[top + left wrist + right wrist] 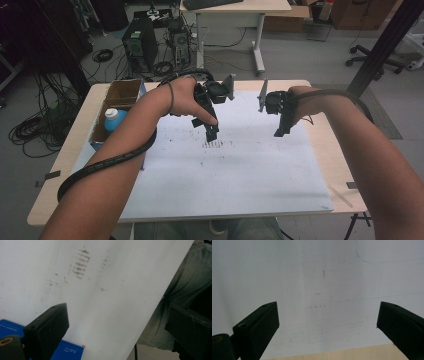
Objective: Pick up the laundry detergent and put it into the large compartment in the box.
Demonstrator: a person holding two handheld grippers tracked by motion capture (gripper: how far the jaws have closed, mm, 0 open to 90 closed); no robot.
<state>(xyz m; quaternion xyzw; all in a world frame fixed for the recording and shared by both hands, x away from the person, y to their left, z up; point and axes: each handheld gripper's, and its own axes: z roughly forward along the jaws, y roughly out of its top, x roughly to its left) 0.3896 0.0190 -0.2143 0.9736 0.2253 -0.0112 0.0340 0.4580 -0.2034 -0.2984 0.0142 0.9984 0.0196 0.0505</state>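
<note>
Both grippers hang over a white sheet [235, 165] that covers most of the wooden table [320, 145]. In the high view my left gripper [212, 133] points down above a patch of dark smudges [214, 145] near the sheet's middle. My right gripper [280, 132] hangs a little to its right, also pointing down. In the left gripper view the gripper [117, 308] is open, its jaws wide apart with nothing between them, and the smudges [80, 263] lie beyond. In the right gripper view the gripper [328, 305] is open and empty over faint pencil lines [352, 298].
An open cardboard box [117, 100] holding a bottle with a light blue cap [113, 119] stands at the table's left side on a blue box [67, 350]. Beyond the table are a computer tower [140, 45], cables, a desk and an office chair [380, 57].
</note>
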